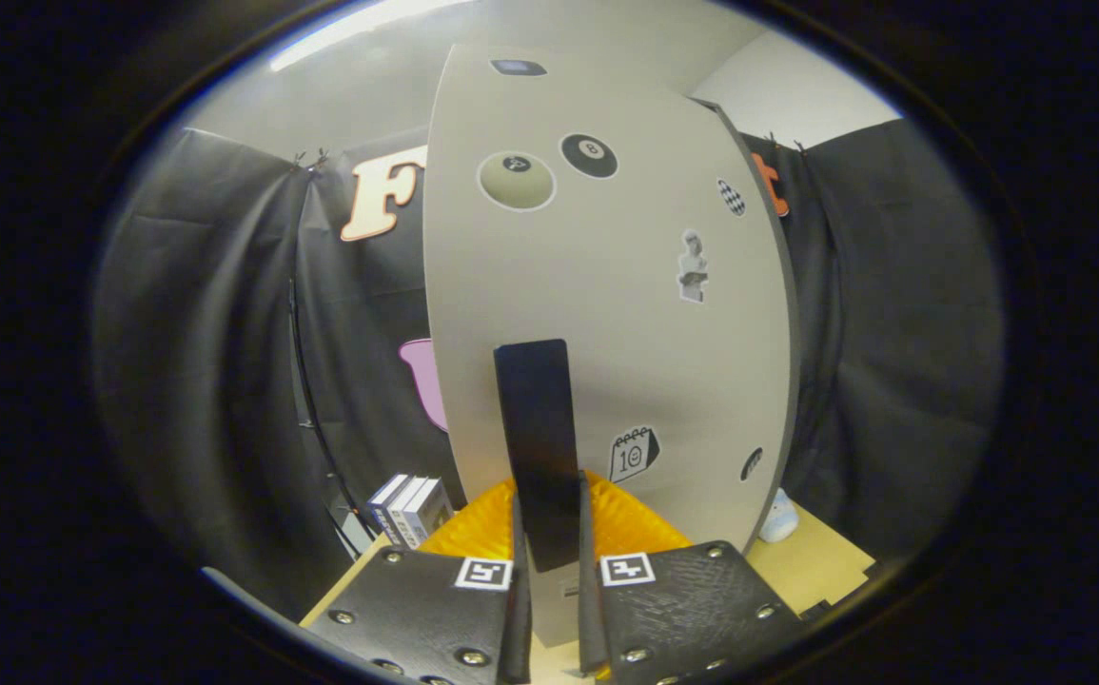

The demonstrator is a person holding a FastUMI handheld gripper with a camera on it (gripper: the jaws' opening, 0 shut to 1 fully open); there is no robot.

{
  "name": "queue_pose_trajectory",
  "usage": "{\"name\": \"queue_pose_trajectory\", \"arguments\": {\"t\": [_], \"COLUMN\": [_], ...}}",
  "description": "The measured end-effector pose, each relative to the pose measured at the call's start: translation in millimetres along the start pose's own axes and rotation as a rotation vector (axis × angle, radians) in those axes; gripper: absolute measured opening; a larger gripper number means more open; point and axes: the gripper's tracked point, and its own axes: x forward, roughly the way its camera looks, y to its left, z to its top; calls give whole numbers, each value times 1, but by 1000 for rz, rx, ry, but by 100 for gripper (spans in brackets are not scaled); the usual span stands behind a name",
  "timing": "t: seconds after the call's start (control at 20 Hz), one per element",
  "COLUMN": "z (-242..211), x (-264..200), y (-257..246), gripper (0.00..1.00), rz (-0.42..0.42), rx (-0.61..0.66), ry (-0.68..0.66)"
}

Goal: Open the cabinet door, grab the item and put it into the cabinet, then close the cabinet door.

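Gripping the dark upright handle (538, 447) of the pale, sticker-covered cabinet door (606, 285), the hand-held gripper (549, 561) was seen with both fingers pressed against the handle's sides. An orange ribbed item (625, 523) was seen just behind the fingers on the bench (815, 561), with books (408, 509) nearby.

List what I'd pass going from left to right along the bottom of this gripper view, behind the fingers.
Stack of books → black handle on the cabinet door, gripped by the gripper → calendar sticker → small pale blue item on the table.
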Motion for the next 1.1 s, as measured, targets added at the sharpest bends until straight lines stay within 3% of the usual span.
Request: {"name": "queue_pose_trajectory", "arguments": {"t": [0.3, 0.85, 0.9, 0.95, 1.1], "z": [1, 10, 11, 11, 11], "x": [-30, -94, -92, -97, -108], "y": [-24, -99, -107, -116, -140], "gripper": [19, 19, 11, 16, 15], "rz": [-14, -125, -135, -143, -160], "rx": [2, 1, 0, -10, -16], "ry": [11, -10, -14, -15, -18]}}
